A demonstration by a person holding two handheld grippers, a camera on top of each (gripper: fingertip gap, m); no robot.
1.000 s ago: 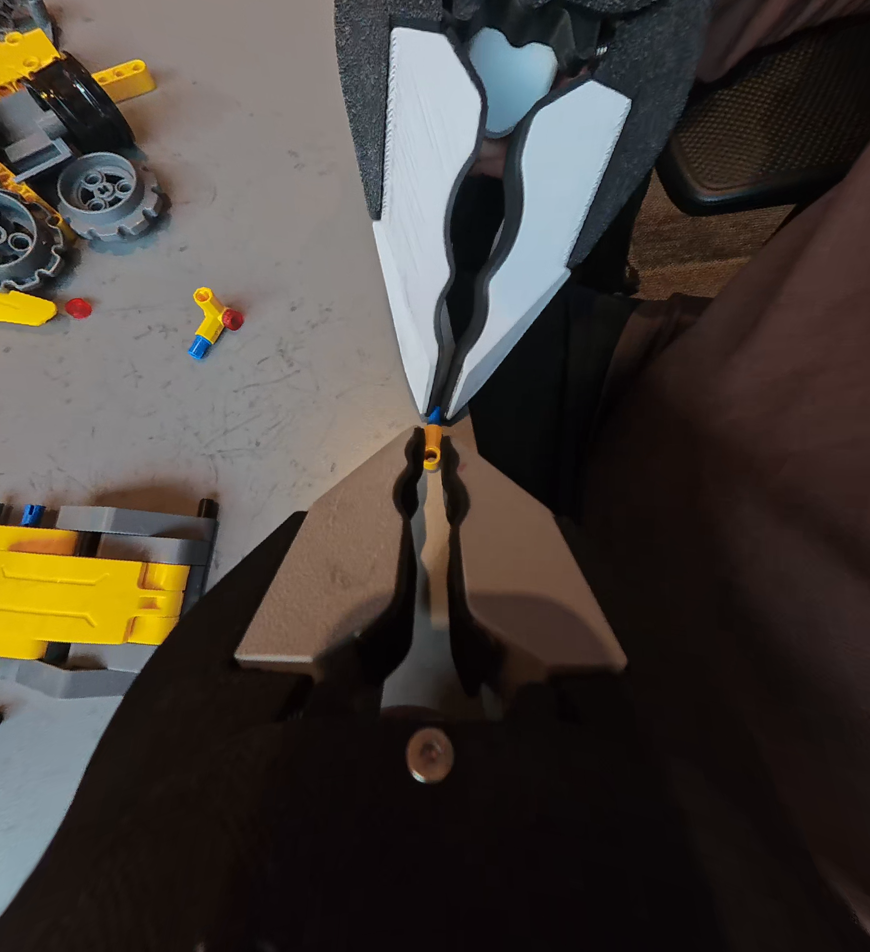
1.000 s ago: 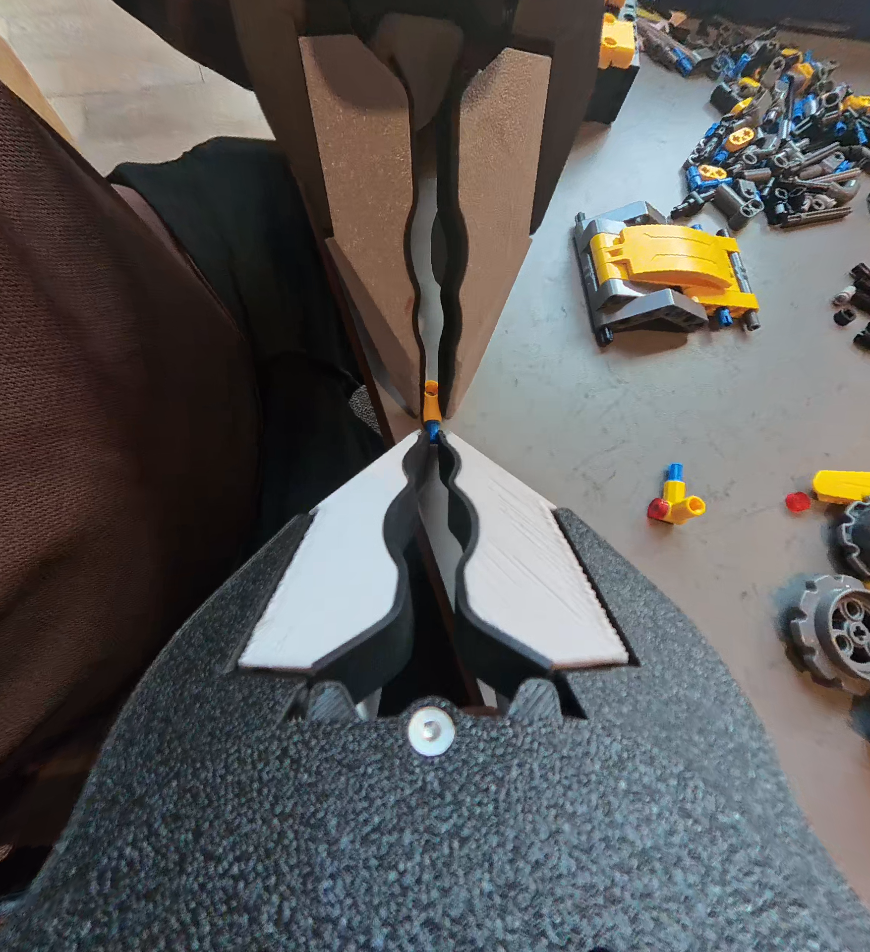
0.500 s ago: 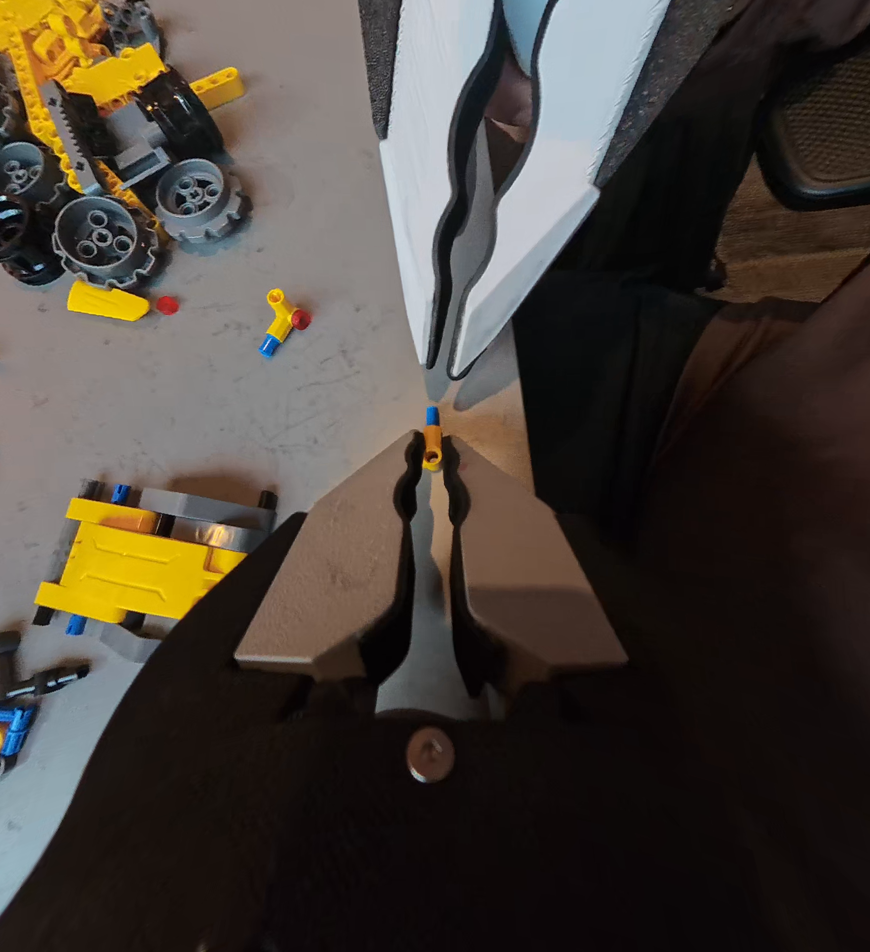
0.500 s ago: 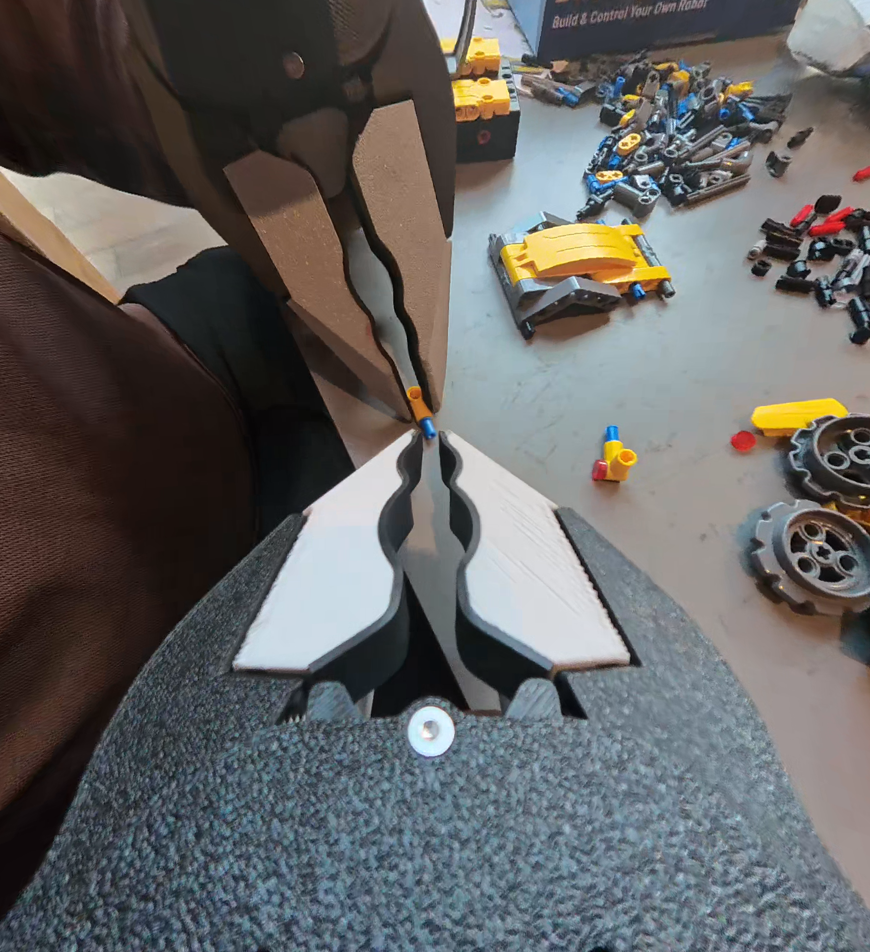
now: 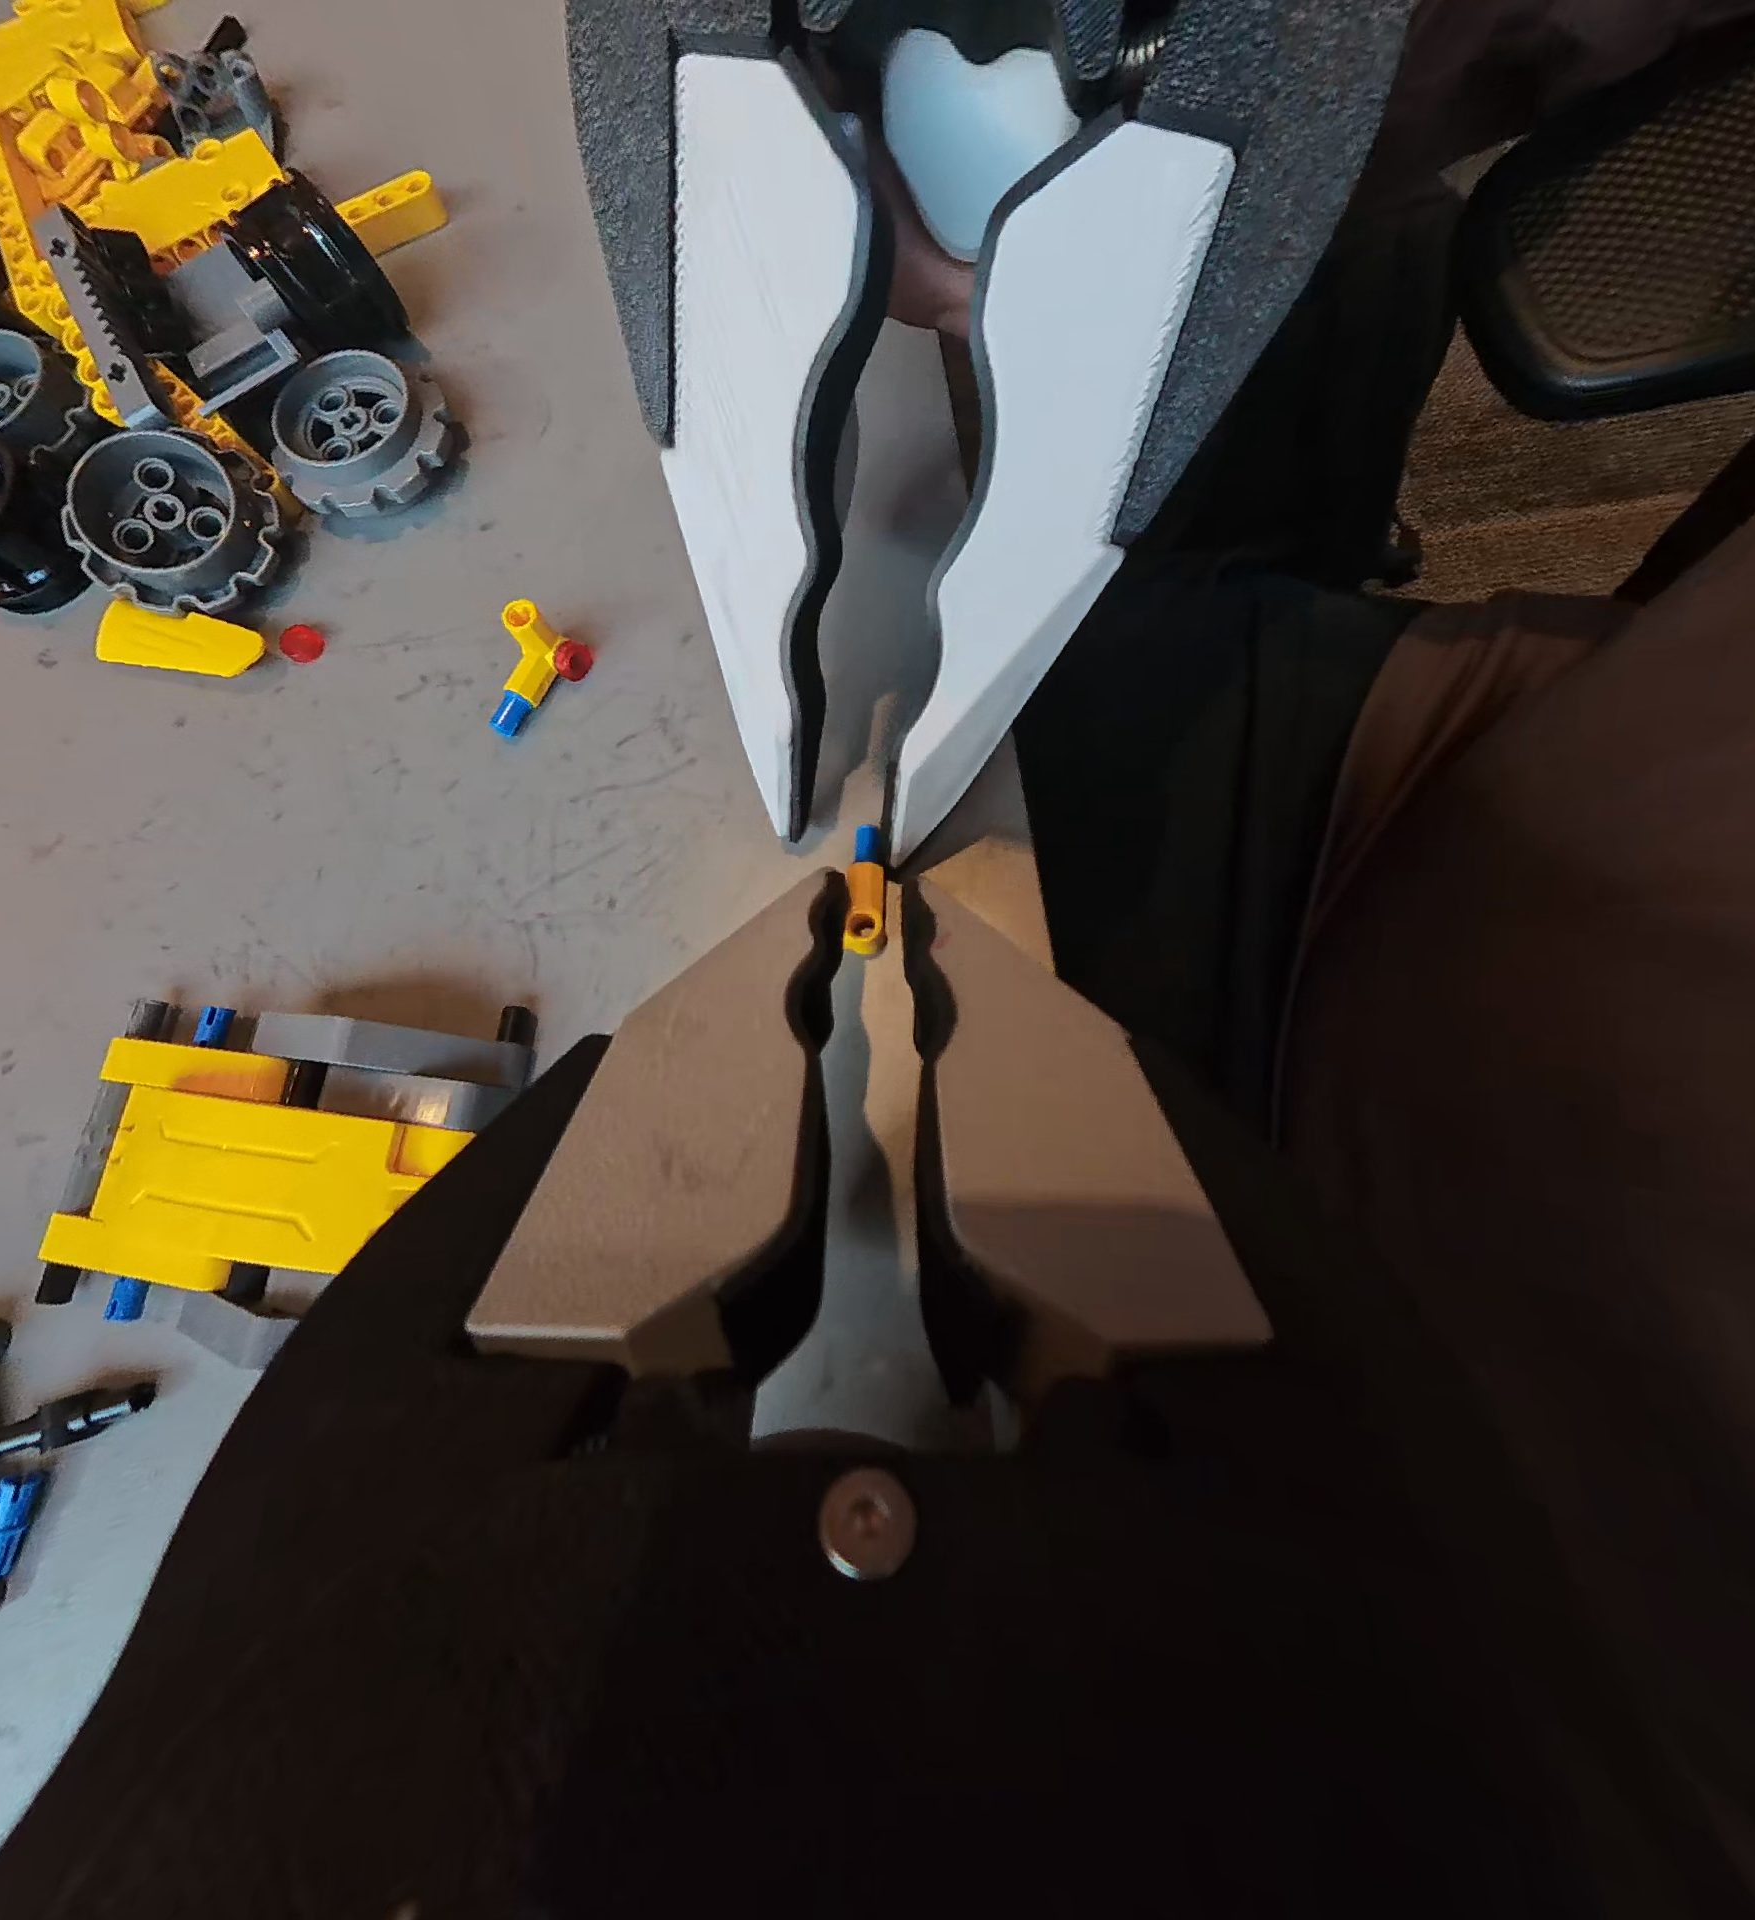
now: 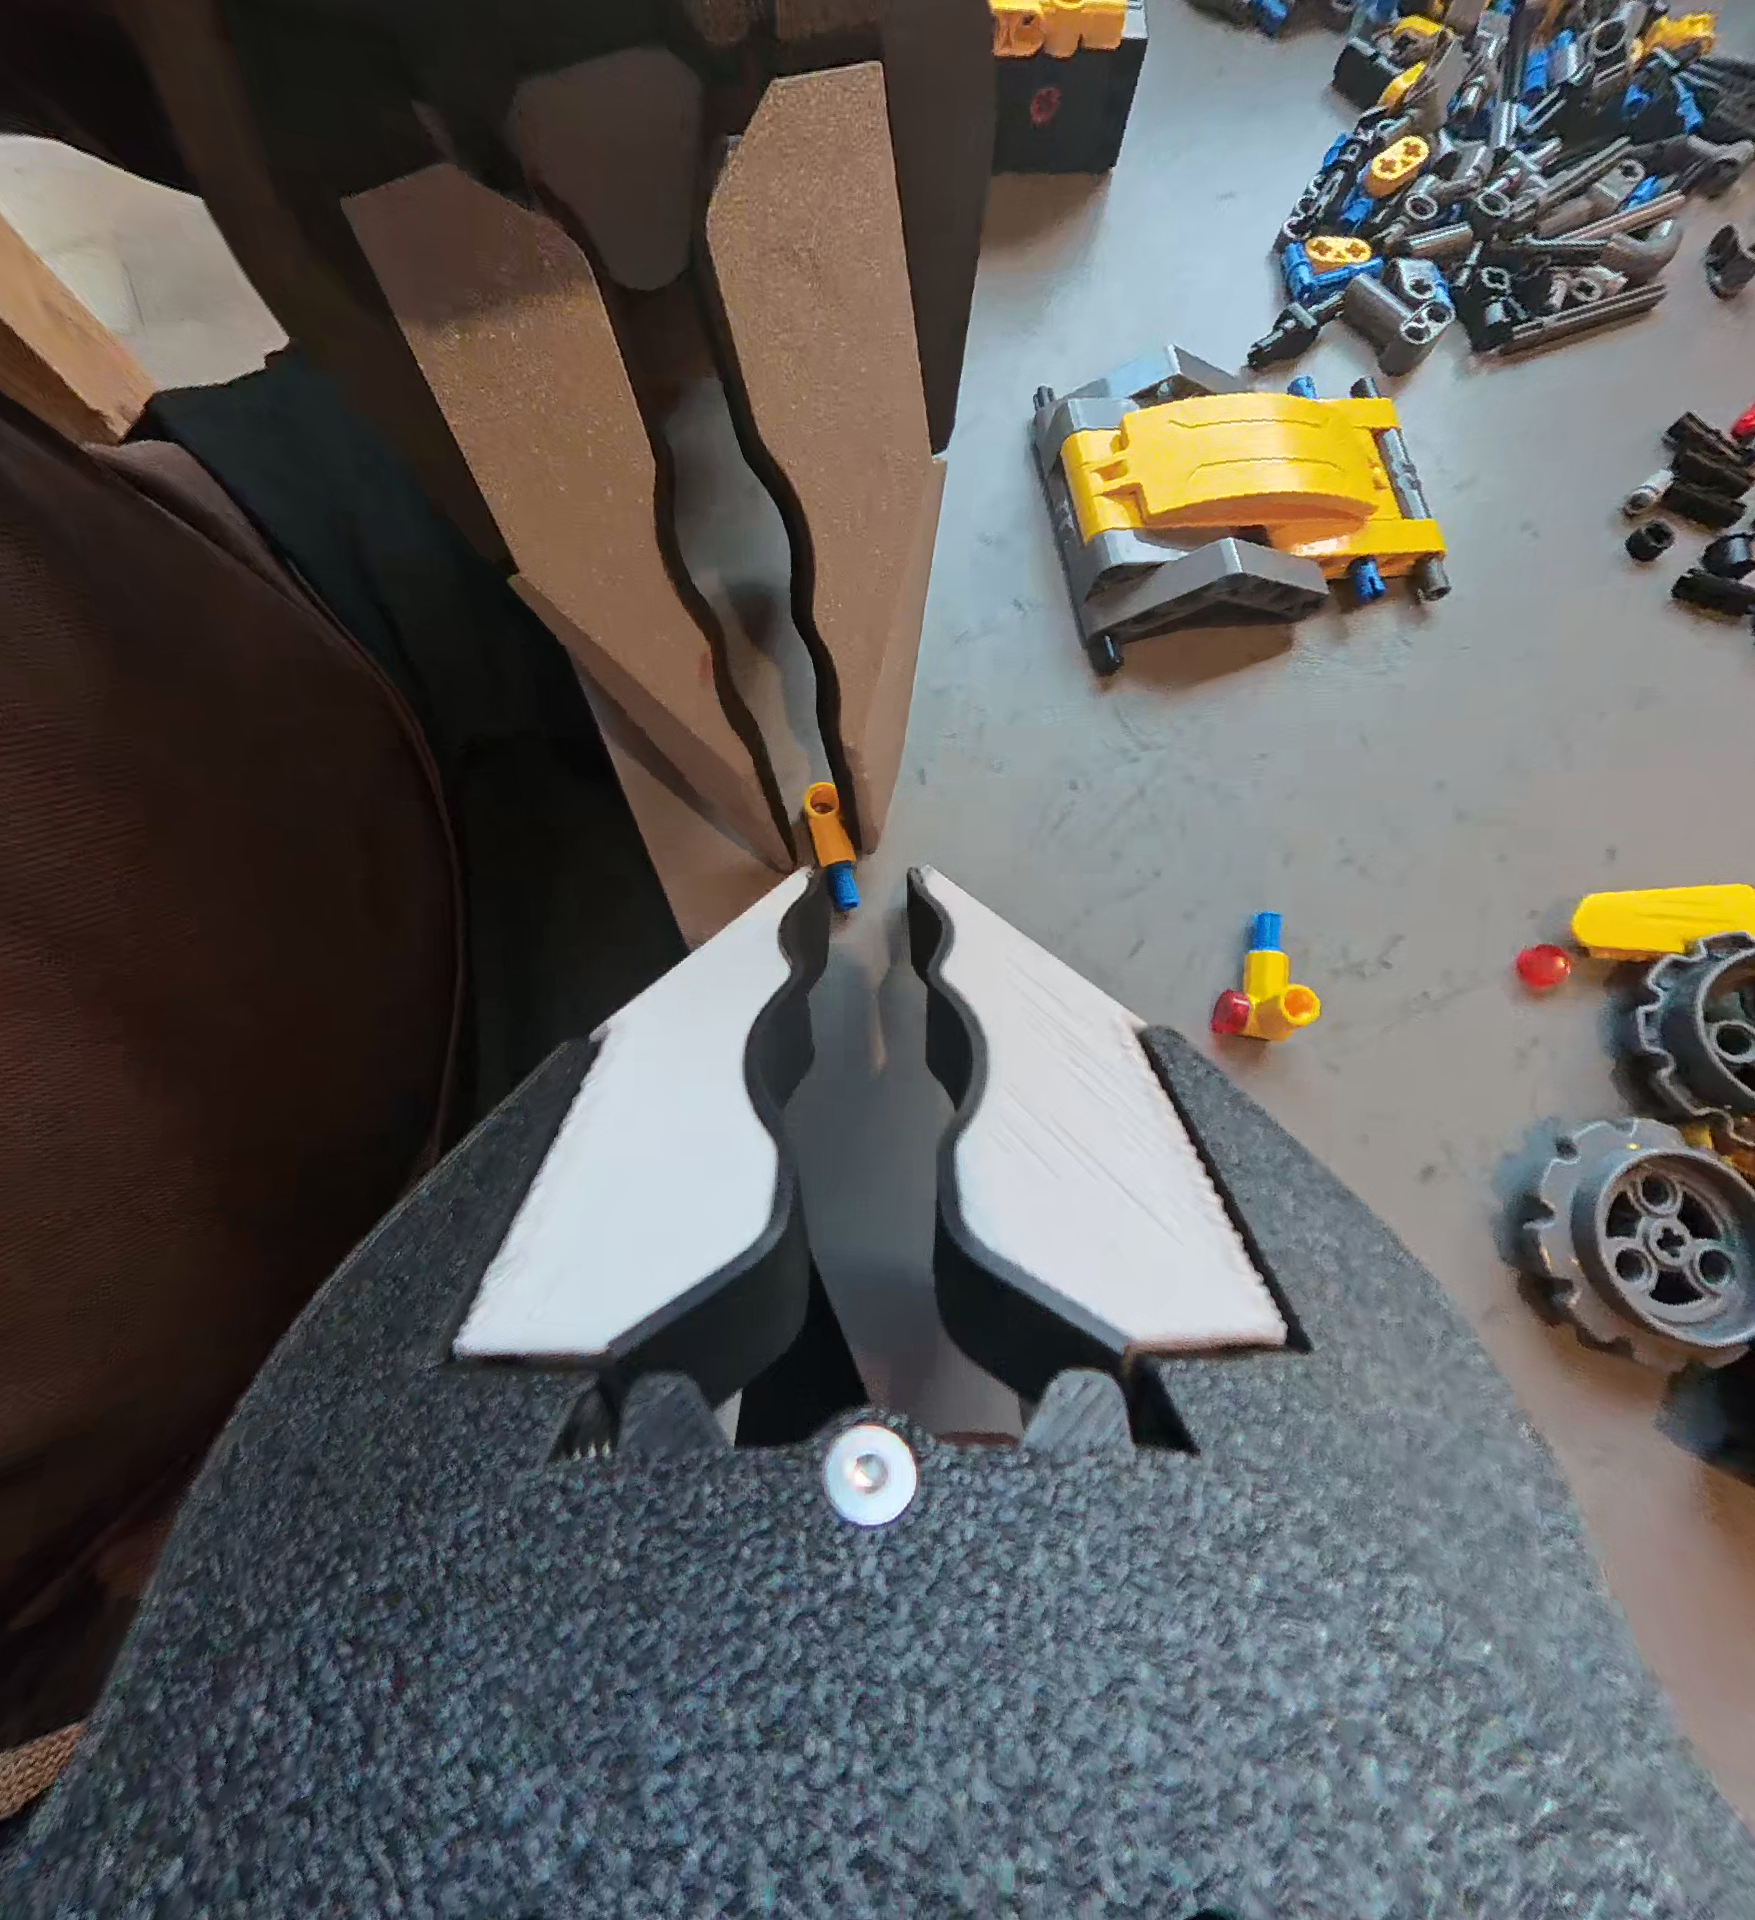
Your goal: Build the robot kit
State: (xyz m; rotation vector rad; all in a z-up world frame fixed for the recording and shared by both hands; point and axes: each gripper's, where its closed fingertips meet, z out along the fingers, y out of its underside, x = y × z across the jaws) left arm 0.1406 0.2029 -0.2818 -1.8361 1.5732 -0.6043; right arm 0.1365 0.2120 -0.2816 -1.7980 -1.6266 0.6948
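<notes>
My left gripper (image 5: 865,883), with brown fingers, is shut on a small orange connector (image 5: 864,906) that has a blue pin (image 5: 865,840) sticking out past the tips. My right gripper (image 6: 859,878), with white fingers, is open and faces it tip to tip. The blue pin (image 6: 842,891) lies between the white tips, close to one finger and not clamped. In the right wrist view the left gripper (image 6: 823,847) comes down from above with the orange connector (image 6: 821,831). In the left wrist view the right gripper (image 5: 845,821) comes down from above. Both are held above the grey table's (image 5: 333,883) near edge.
On the table lie a yellow and grey panel assembly (image 5: 260,1164), a small yellow connector with a blue pin (image 5: 535,665), grey wheels (image 5: 348,431) by a partly built yellow vehicle (image 5: 73,239), and a pile of loose parts (image 6: 1517,177). A person's brown clothing (image 5: 1579,1039) fills the other side. My two grippers' fingertips are within a few centimetres of each other. The partly built yellow vehicle (image 5: 73,239) is about 20 centimetres from my right fingertips.
One second ago my right gripper was shut on the blue pin. It let go and drew back, then came close again with its jaws wider apart. The left gripper kept its hold.
</notes>
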